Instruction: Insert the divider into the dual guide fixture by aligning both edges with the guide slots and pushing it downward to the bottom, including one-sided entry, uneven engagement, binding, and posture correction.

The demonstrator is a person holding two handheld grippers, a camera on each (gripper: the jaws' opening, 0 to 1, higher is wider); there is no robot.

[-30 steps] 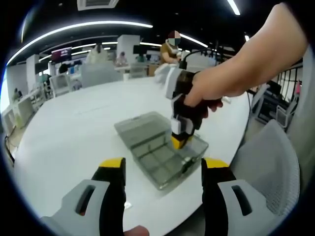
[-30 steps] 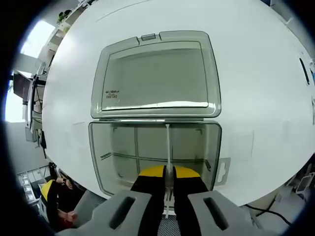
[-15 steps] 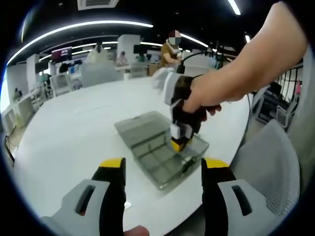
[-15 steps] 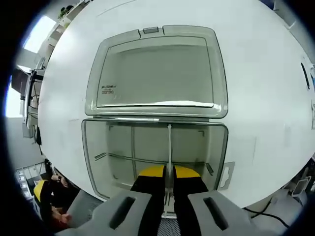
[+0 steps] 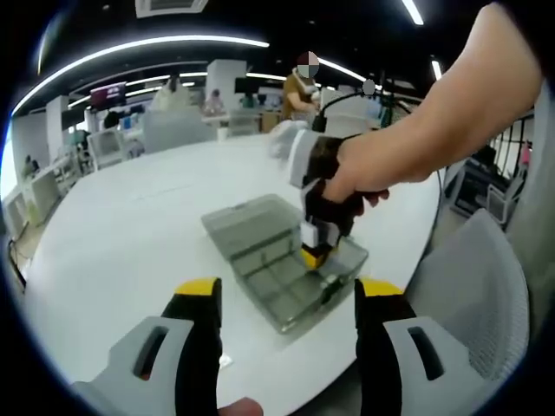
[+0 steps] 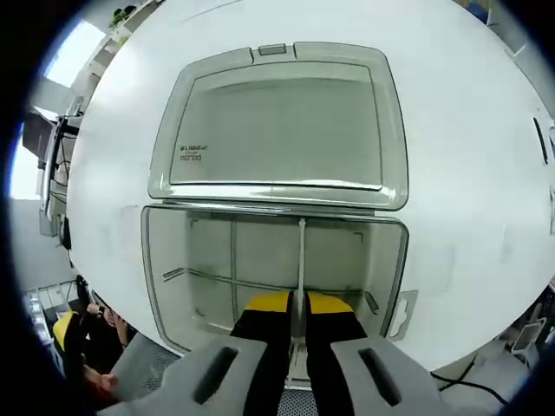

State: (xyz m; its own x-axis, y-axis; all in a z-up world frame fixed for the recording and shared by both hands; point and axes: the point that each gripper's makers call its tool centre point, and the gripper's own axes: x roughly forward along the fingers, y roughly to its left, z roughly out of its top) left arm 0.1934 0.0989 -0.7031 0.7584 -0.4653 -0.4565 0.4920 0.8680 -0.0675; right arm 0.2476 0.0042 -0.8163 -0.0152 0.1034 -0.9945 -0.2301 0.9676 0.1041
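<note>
A clear grey plastic box (image 6: 276, 260) lies open on the white table (image 6: 451, 156), its lid (image 6: 277, 130) folded flat behind it. My right gripper (image 6: 297, 305) is shut on a thin clear divider (image 6: 301, 251) that stands edge-on in the middle of the box, between the far wall and the near wall. Another divider (image 6: 232, 260) and a cross strip sit in the box to the left. In the left gripper view the box (image 5: 282, 260) lies ahead, with a hand holding the right gripper (image 5: 312, 253) down in it. My left gripper (image 5: 286, 299) hangs open short of the box.
A grey chair (image 5: 473, 286) stands at the table's right edge in the left gripper view. Desks, screens and people are far behind the table (image 5: 130, 225). A latch tab (image 6: 401, 312) sticks out at the box's right front.
The right gripper has sunk a little deeper toward the box with the divider. The left gripper has stayed still.
</note>
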